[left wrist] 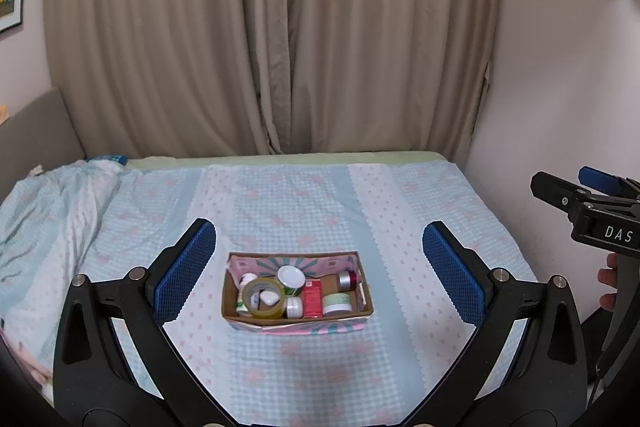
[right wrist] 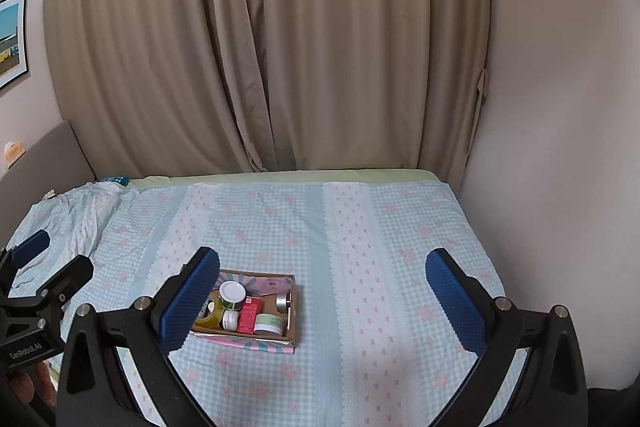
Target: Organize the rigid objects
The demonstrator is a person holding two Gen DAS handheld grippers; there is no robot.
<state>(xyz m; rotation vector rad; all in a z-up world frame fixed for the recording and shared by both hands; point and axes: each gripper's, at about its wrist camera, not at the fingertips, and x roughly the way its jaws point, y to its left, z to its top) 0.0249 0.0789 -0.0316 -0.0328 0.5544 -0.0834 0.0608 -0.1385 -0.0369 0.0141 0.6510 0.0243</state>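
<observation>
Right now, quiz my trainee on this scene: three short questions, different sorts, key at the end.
1. True or false: the left gripper is open.
2. The red carton lies where? A) on the bedspread B) in the box C) between the right gripper fingers
3. Fill in: a white item sits inside the ring of the ____ roll.

Key: 1 true; 2 B; 3 tape.

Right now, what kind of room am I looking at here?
Most likely a bedroom. A bed with a checked blue and pink floral cover fills the foreground, long beige curtains hang behind it, and a framed picture is on the wall. A small cardboard box of jars sits on the bed.
</observation>
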